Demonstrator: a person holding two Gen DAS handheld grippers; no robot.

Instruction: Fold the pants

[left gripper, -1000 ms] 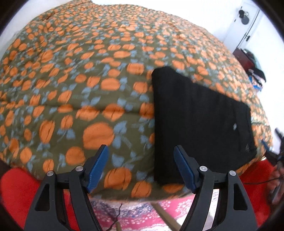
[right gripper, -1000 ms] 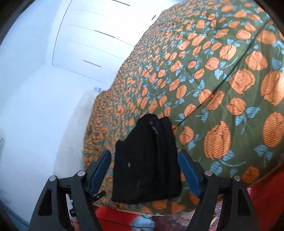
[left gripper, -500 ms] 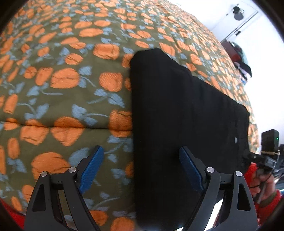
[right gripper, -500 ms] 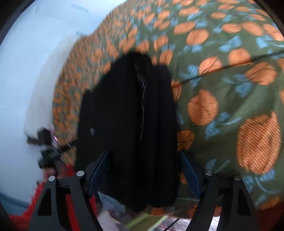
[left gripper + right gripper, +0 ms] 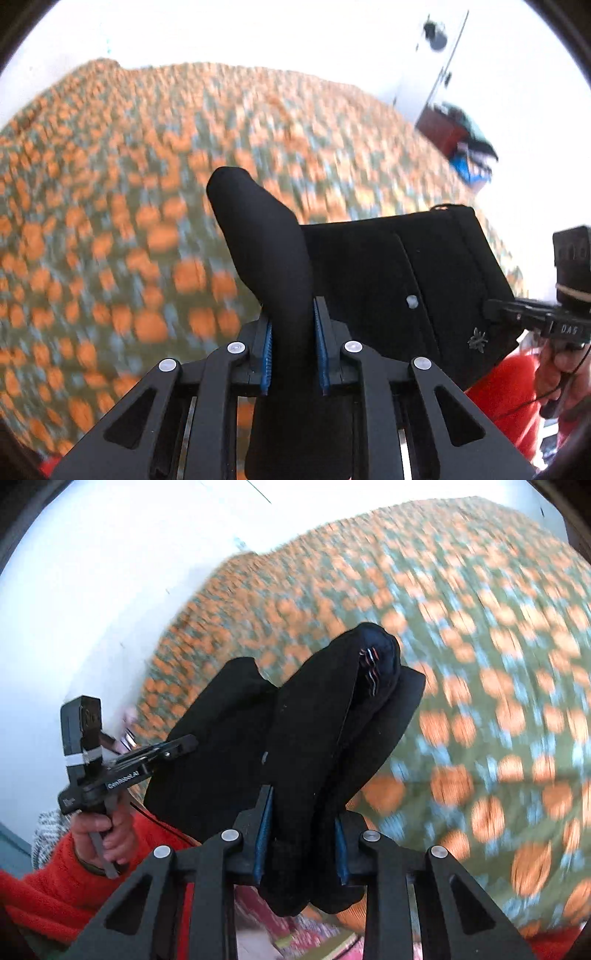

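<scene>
The folded black pants hang above the orange-flowered bedspread, lifted off it. My left gripper has its jaws closing on a thick rolled edge of the pants, and the blue pads press on the fabric. In the right wrist view the right gripper likewise closes on the bunched layers of the pants, with its pads against the cloth. Both views are blurred by motion. Each view shows the other gripper at the far edge of the pants, held in a hand.
The bedspread fills most of both views. A dark red cabinet piled with clothes stands by the white wall at the back right. A red sleeve and a pink patterned cloth lie below the grippers.
Both grippers went from wide open over the flat pants to pinched on its near edge. The pants have come up off the bedspread and both views have swung upward.
</scene>
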